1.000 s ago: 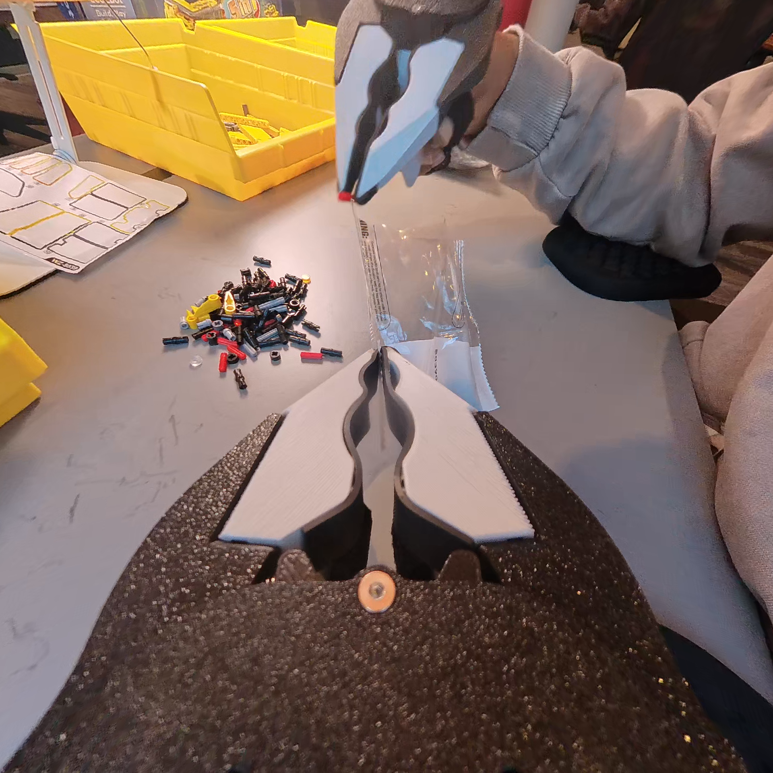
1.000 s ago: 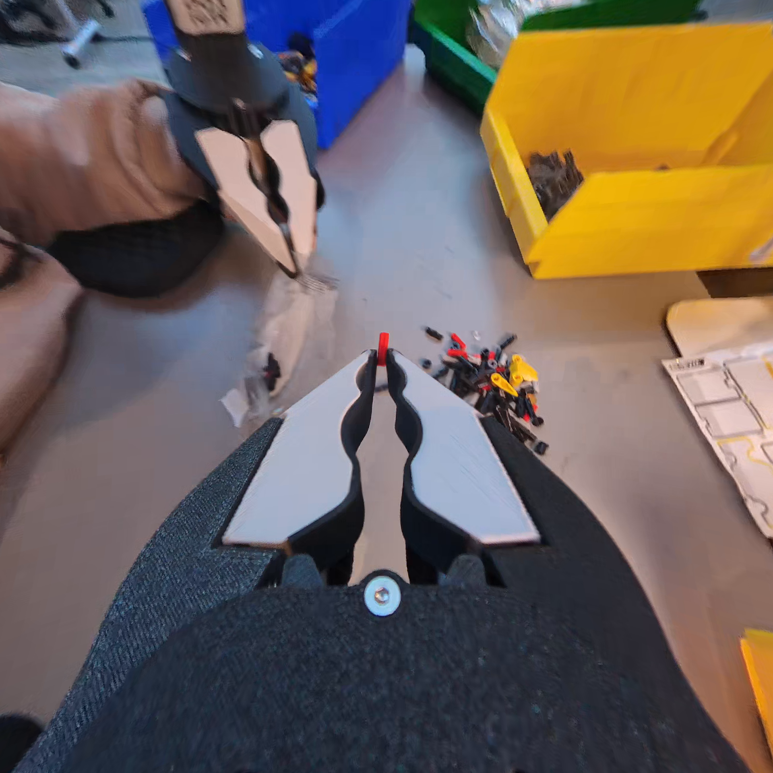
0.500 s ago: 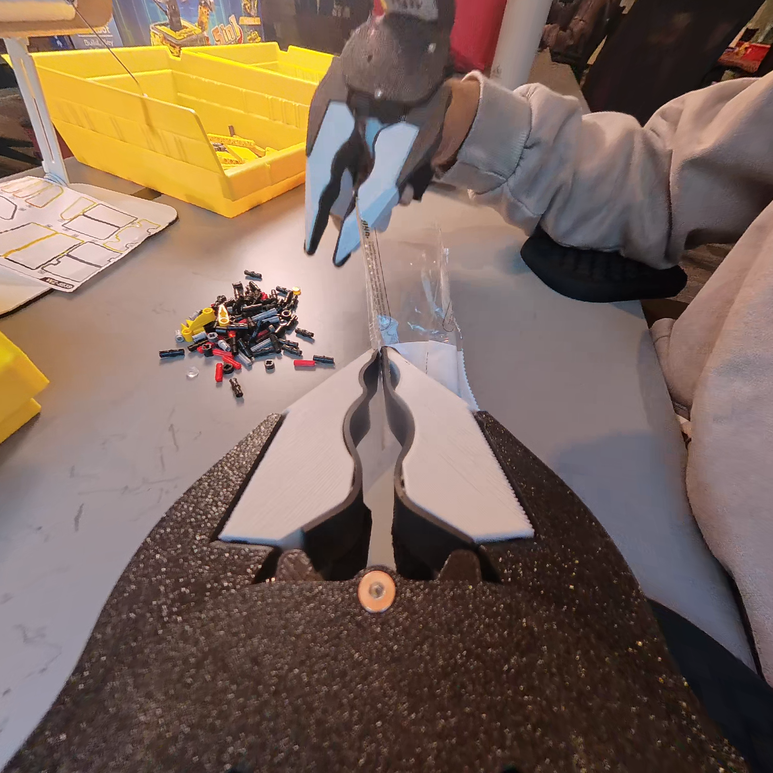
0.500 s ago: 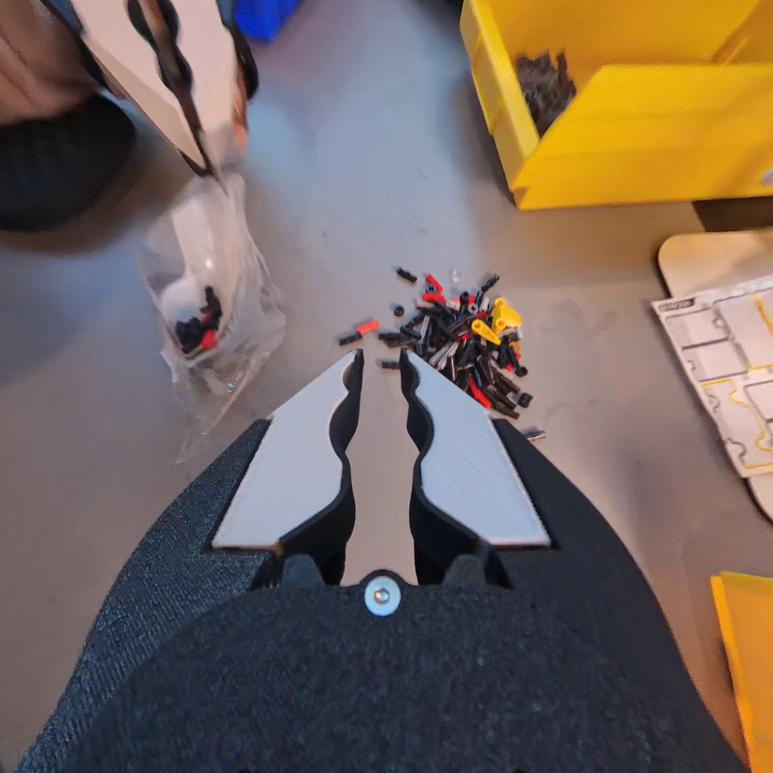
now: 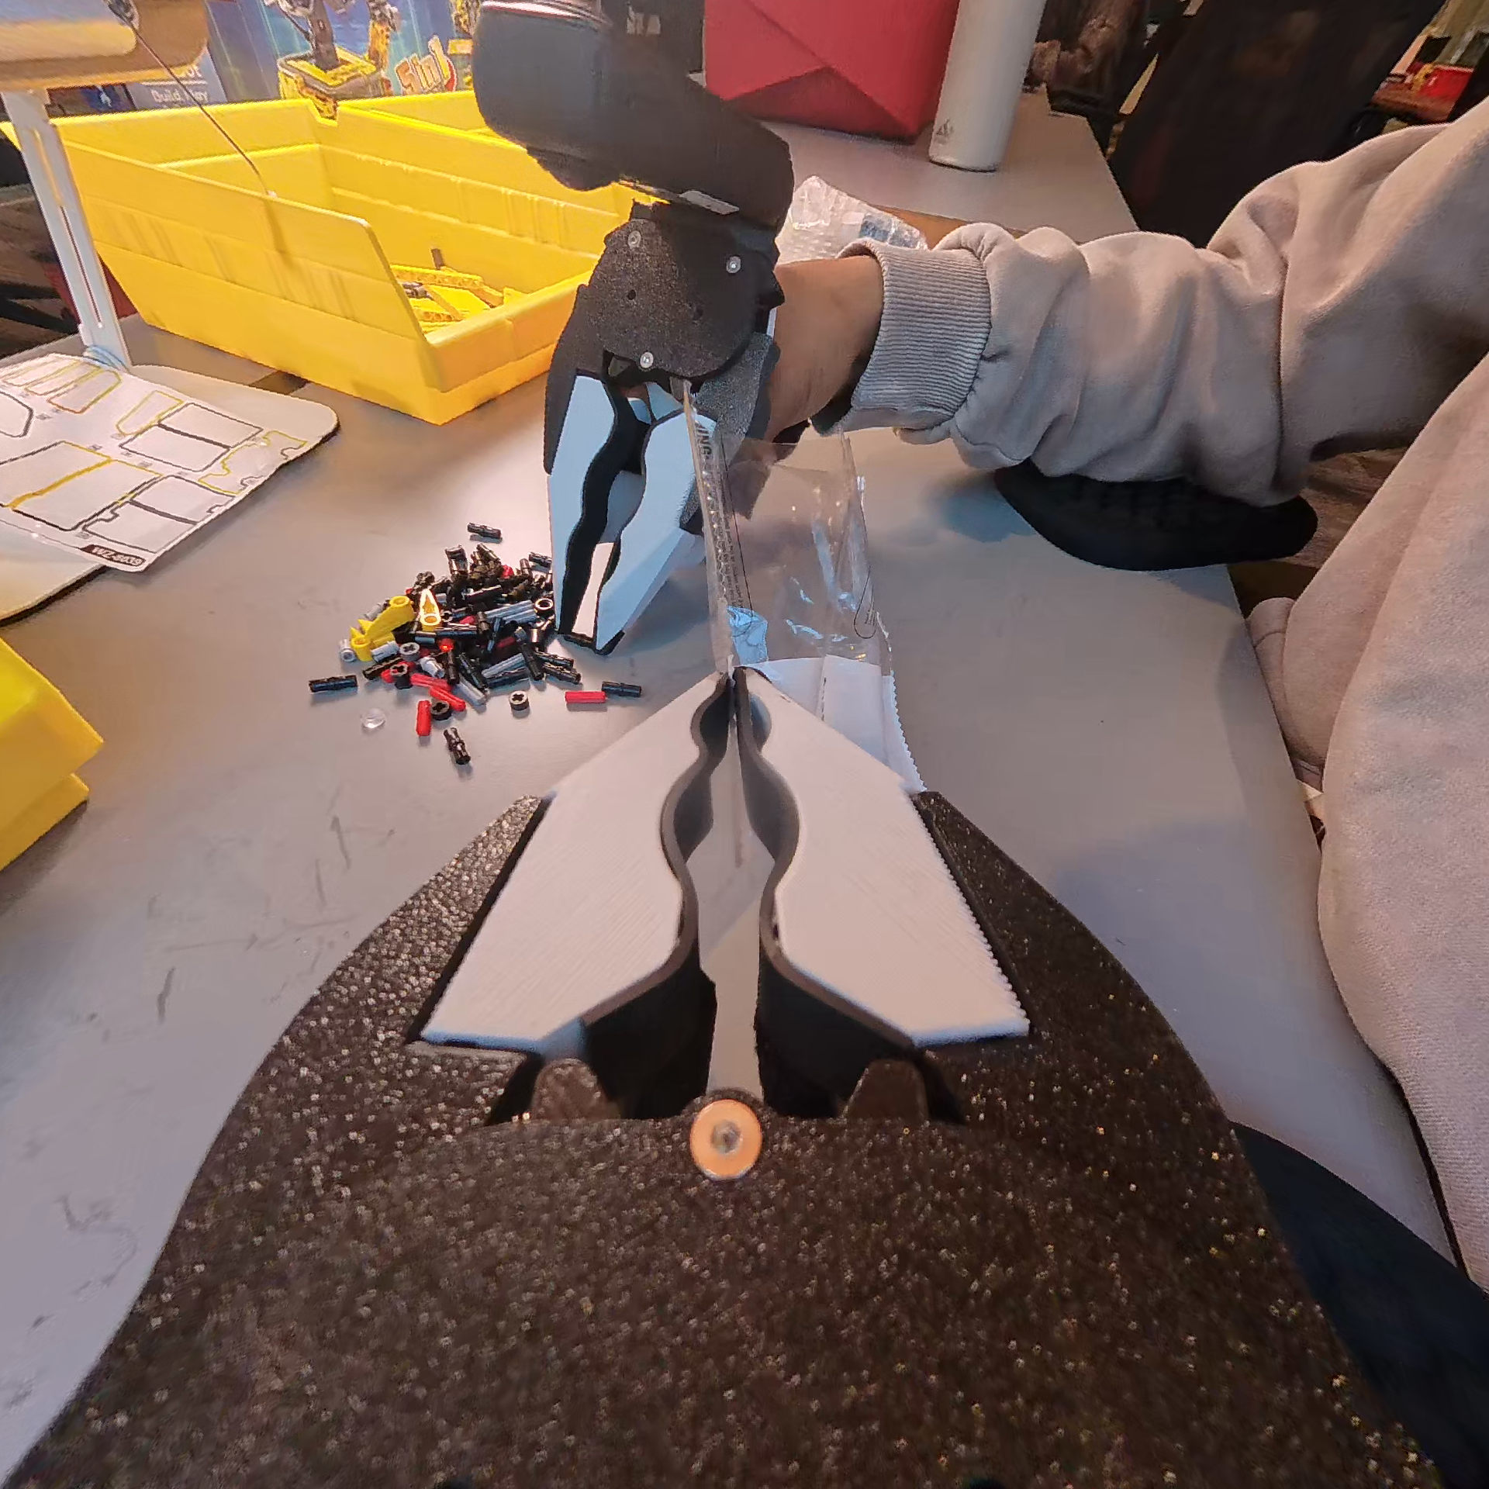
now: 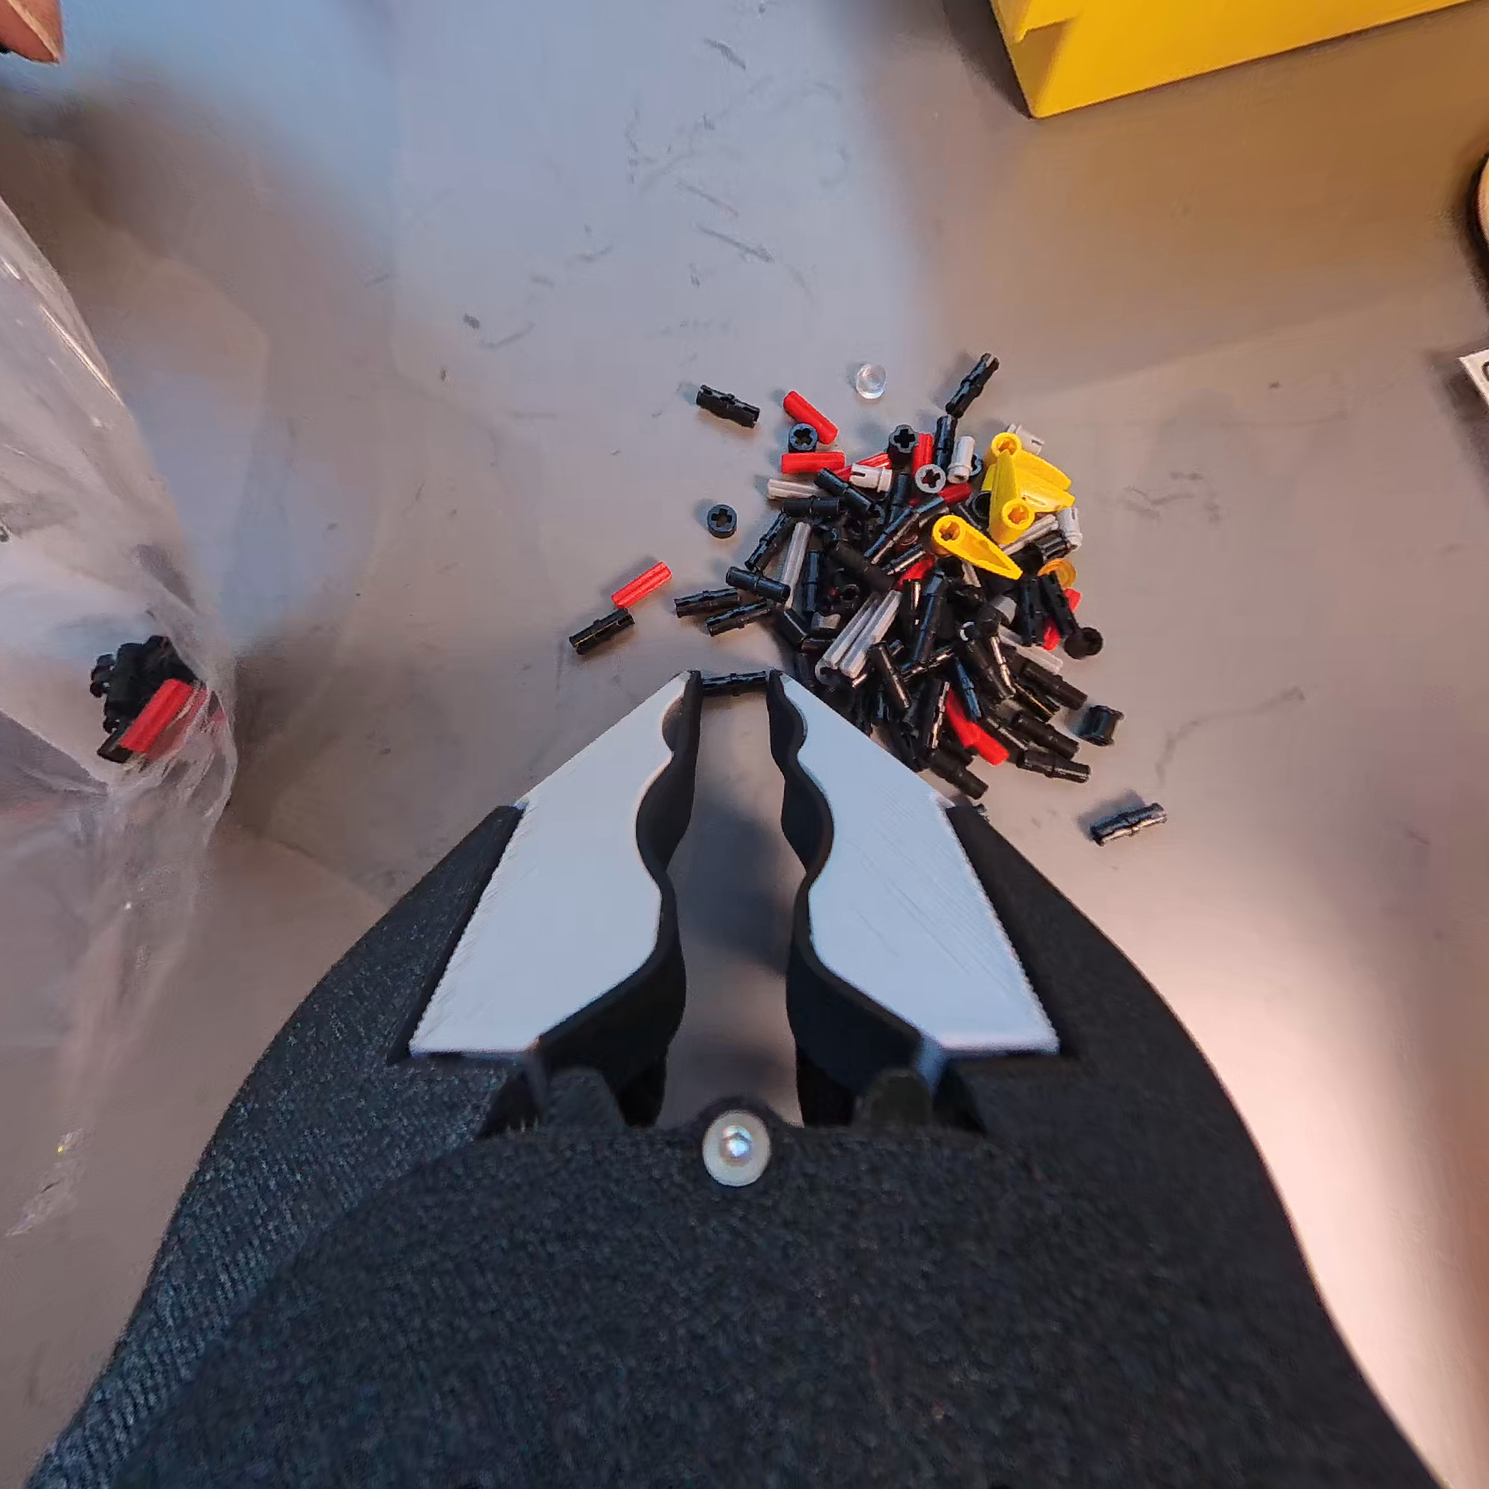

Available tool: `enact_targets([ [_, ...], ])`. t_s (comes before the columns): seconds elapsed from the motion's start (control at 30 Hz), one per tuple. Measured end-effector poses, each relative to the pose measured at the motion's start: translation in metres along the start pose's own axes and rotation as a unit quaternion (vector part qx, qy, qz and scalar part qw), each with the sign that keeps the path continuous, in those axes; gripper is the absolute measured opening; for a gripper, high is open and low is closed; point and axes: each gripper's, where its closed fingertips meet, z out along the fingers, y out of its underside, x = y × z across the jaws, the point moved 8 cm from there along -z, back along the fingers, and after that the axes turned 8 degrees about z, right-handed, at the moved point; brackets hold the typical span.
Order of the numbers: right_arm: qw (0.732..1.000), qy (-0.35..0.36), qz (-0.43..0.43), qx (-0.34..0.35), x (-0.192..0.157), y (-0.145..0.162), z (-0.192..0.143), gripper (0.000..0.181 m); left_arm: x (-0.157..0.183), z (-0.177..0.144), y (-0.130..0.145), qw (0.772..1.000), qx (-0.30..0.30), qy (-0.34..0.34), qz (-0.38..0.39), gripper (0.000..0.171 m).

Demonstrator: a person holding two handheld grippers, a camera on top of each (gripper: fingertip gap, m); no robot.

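Clear plastic bag point(image 5: 794, 580) stands pinched at one edge between the tips of the left gripper point(image 5: 732, 685), whose grey fingers are clenched on it, in the left wrist view. The bag rises above a grey table point(image 5: 242, 846). Just left of the bag, the right gripper point(image 5: 592, 636), held by a hand point(image 5: 814, 346) in a pale grey sleeve point(image 5: 1128, 322), points down with its tips parted at the right edge of a pile of small black, red, grey and yellow building pins point(image 5: 467, 636). Yellow bins point(image 5: 322, 266) and a printed sheet point(image 5: 121, 459) lie farther back.

In the right wrist view, the right gripper point(image 6: 732, 683) is released, grasping nothing; a single black pin point(image 6: 732, 679) lies on the table point(image 6: 483, 242) between its tips. The pile of pins point(image 6: 926, 596) spreads just ahead and to the right. At the left edge, the clear bag point(image 6: 97, 644) holds a few black and red pins point(image 6: 145, 705).
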Motion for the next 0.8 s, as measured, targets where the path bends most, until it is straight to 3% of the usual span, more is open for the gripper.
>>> enact_targets([
  [0.17,1.0,-0.01,-0.018,0.008,-0.001,0.001,-0.006,0.015,-0.001,-0.001,0.0,1.0,0.002,-0.005,0.0,0.0],
  [0.27,0.994,-0.068,-0.016,0.089,-0.007,-0.013,-0.038,0.015,-0.001,-0.002,0.0,1.0,0.002,-0.007,0.0,0.0],
  [0.4,0.963,-0.153,-0.104,0.193,-0.037,-0.029,-0.085,0.016,-0.002,-0.002,0.0,1.0,0.004,-0.007,-0.002,0.0],
  [0.6,0.957,-0.164,-0.158,0.182,-0.054,-0.026,-0.077,0.02,-0.001,-0.002,-0.001,1.0,0.005,-0.008,0.0,0.0],
  [0.73,0.956,-0.15,-0.111,0.225,-0.037,-0.03,-0.082,0.023,-0.001,-0.004,-0.002,1.0,0.008,-0.006,0.001,0.0],
  [0.8,0.968,-0.12,-0.08,0.205,-0.022,-0.026,-0.076,0.023,0.0,-0.006,-0.002,1.0,0.008,0.001,0.001,0.0],
])
